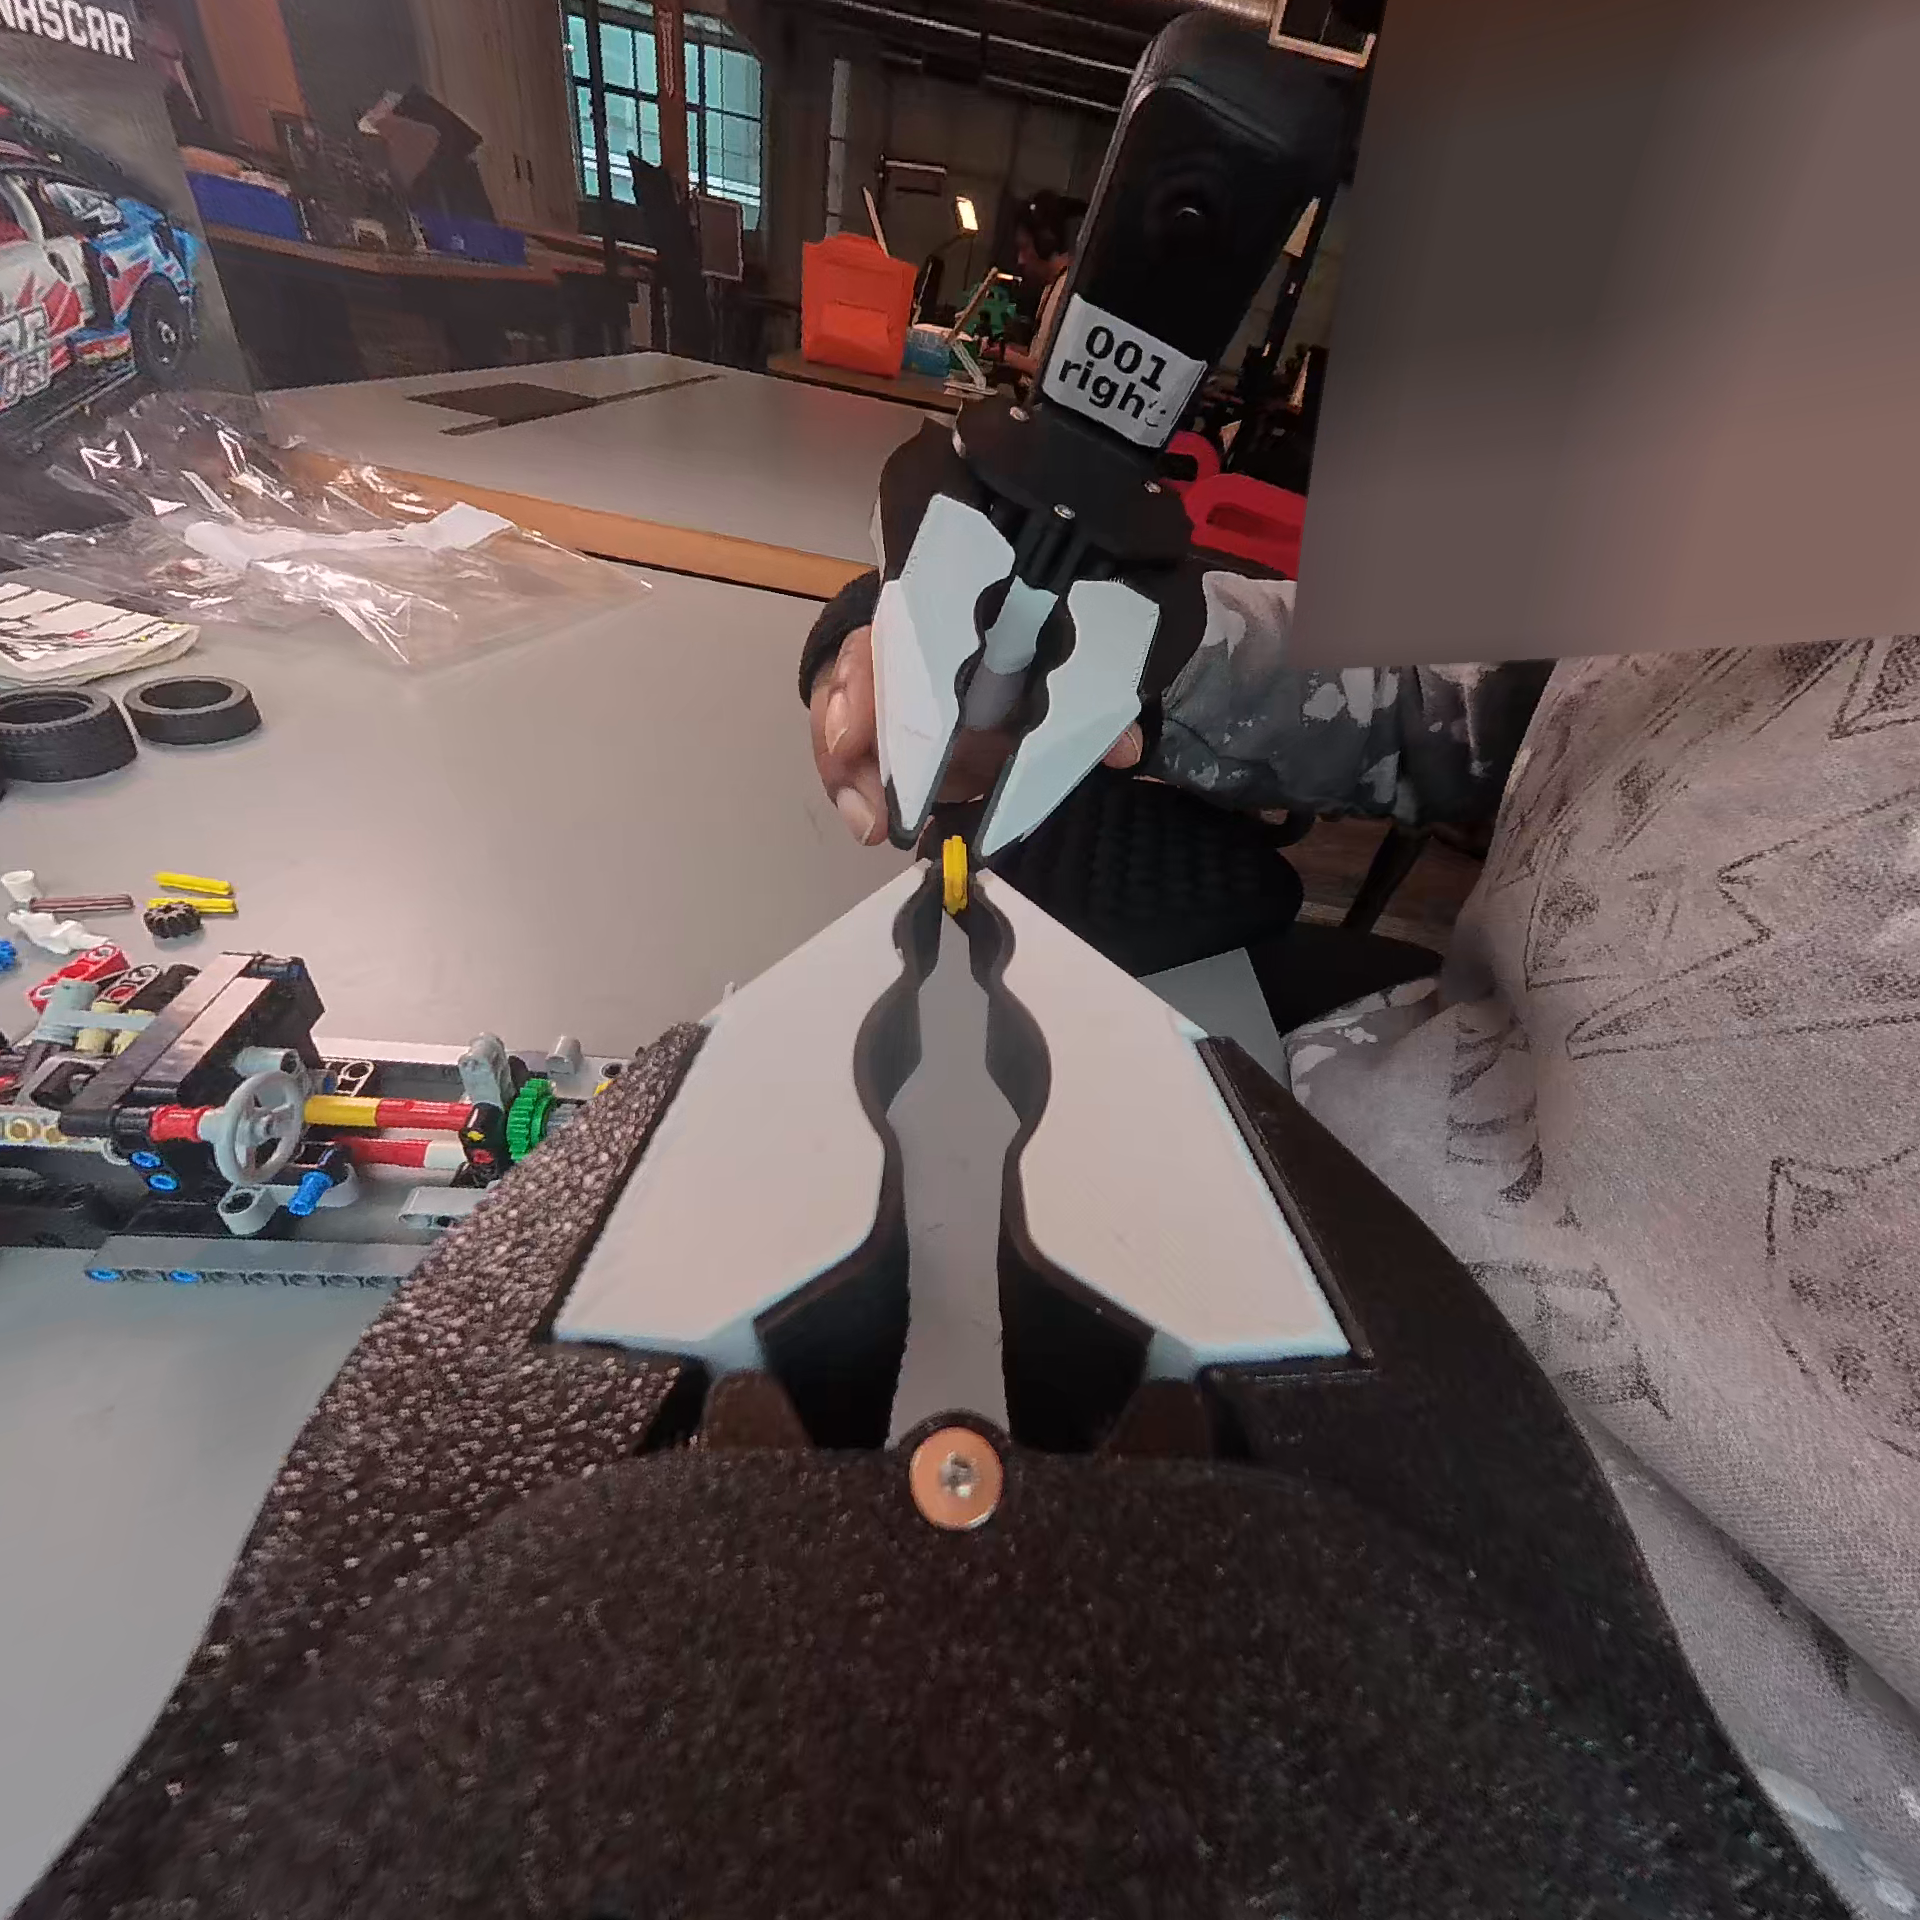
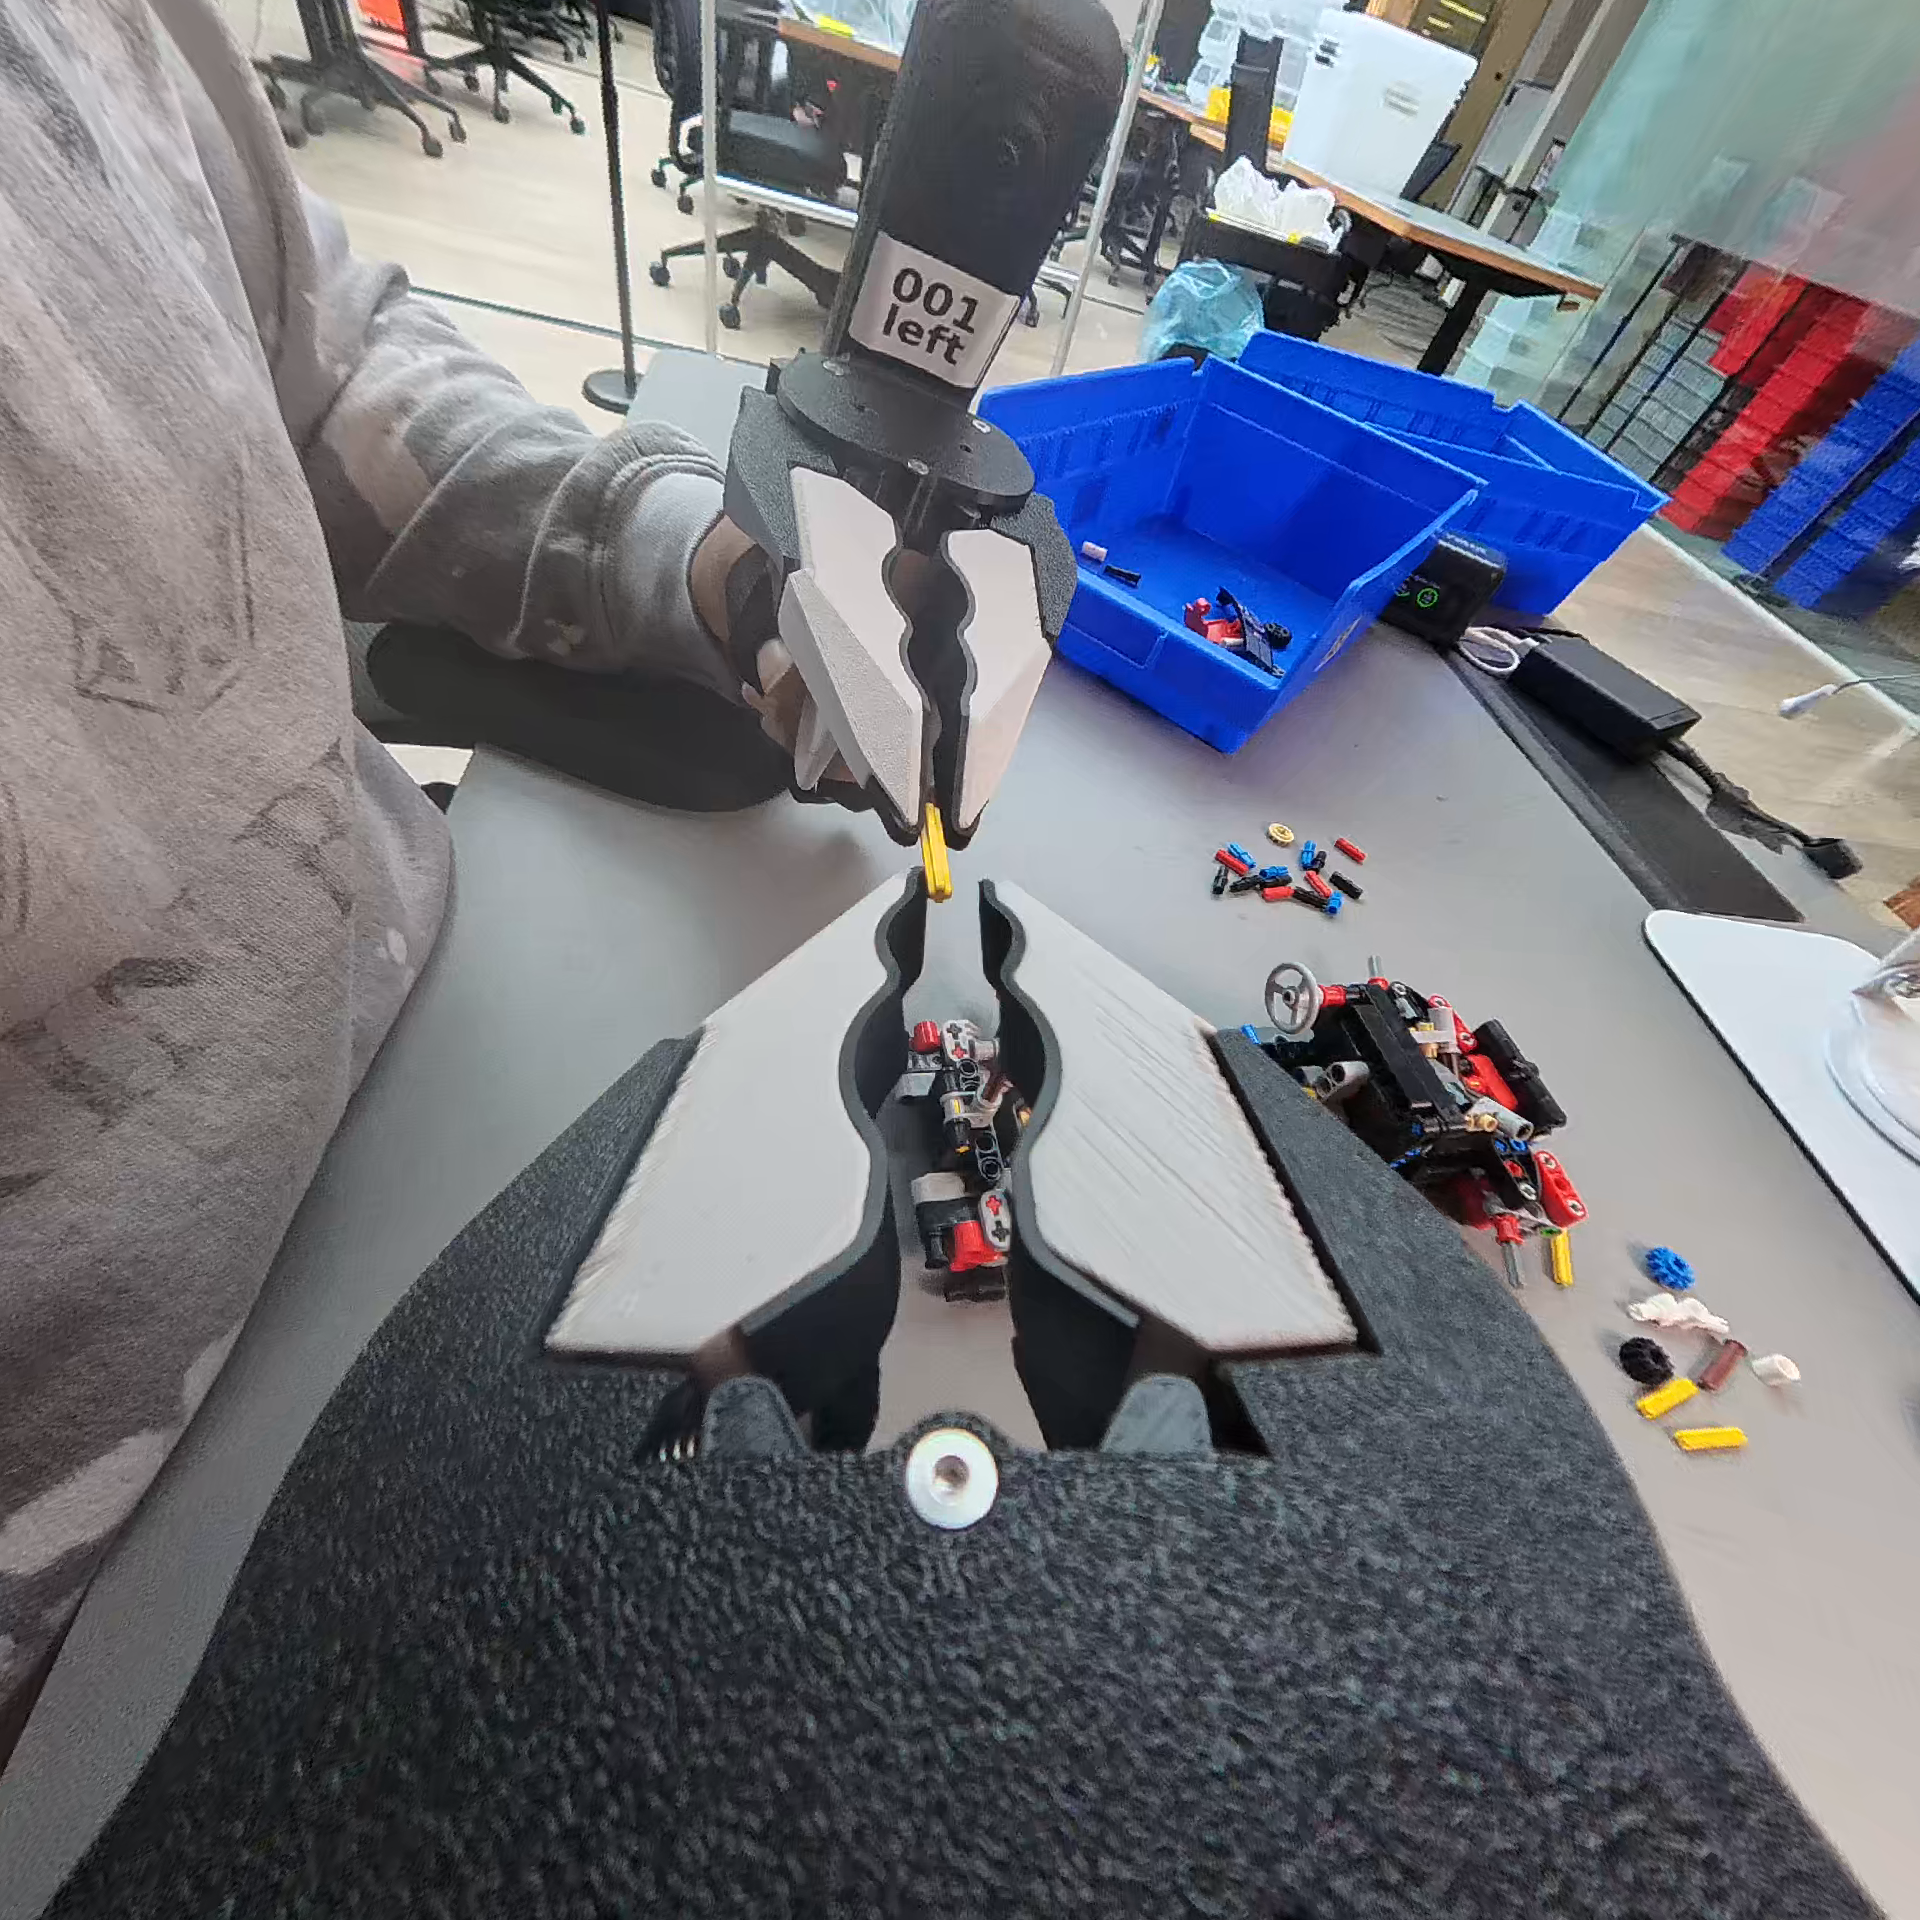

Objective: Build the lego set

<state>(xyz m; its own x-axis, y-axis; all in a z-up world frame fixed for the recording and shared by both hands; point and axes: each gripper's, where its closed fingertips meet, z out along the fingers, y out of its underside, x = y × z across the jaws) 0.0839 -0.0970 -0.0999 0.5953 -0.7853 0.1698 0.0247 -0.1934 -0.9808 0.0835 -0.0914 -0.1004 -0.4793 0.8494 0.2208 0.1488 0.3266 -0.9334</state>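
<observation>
Above table edge (image 2: 499,790): yellow piece (image 2: 935,854), seemingly pinched.

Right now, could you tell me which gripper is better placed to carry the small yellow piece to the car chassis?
Probably the left gripper: it is shut on the yellow piece, while the right gripper is open beside it. The chassis lies on the table.

Glossy yellow plastic piece (image 1: 953,874), matt grainy claw (image 1: 948,883), smooth table (image 1: 520,831)

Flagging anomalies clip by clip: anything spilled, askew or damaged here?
Nothing stands out. The left gripper pinches a yellow piece midair facing the open right gripper; loose parts lie scattered beside the chassis.
</observation>
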